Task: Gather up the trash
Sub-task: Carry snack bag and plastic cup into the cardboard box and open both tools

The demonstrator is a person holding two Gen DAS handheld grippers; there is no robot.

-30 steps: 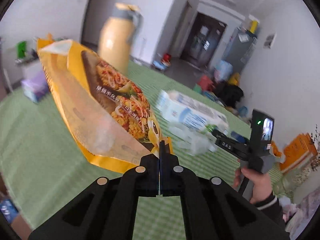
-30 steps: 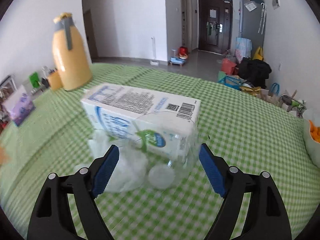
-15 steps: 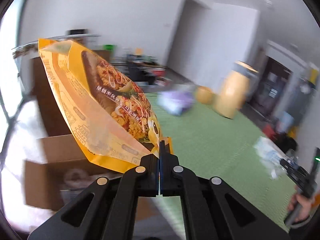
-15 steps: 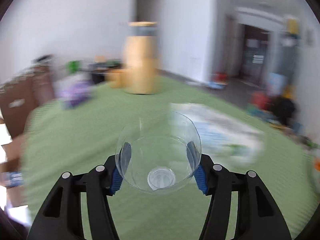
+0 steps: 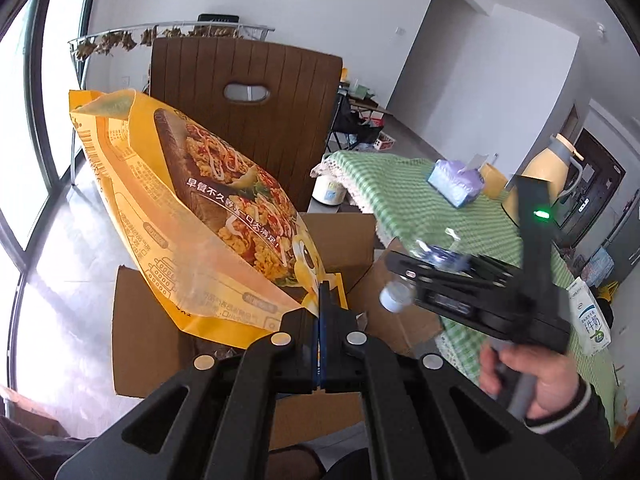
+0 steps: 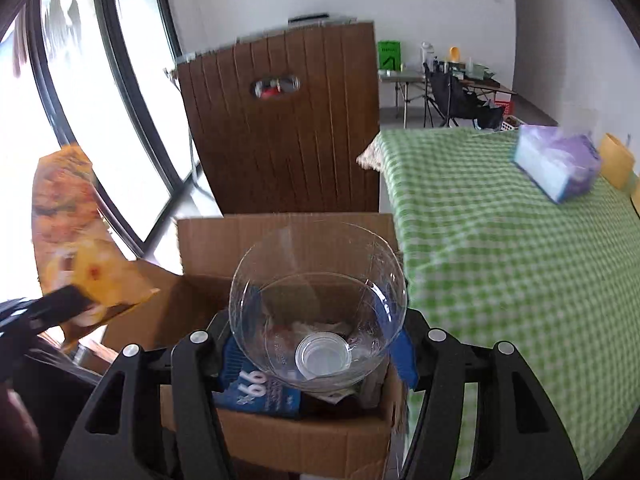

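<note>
Two hand-held grippers over cardboard box (image 6: 280, 436), left hand-held gripper (image 5: 320, 312) clenched on snack bag (image 5: 192, 216), right hand-held gripper (image 6: 316, 344) grasping clear bottle (image 6: 320, 312), box contents half hidden, blurred.

A cardboard box (image 6: 280, 440) is seen below the fingers (image 6: 236, 356), a chair back (image 6: 288, 136) behind it, a table (image 6: 500, 248) to the right.
</note>
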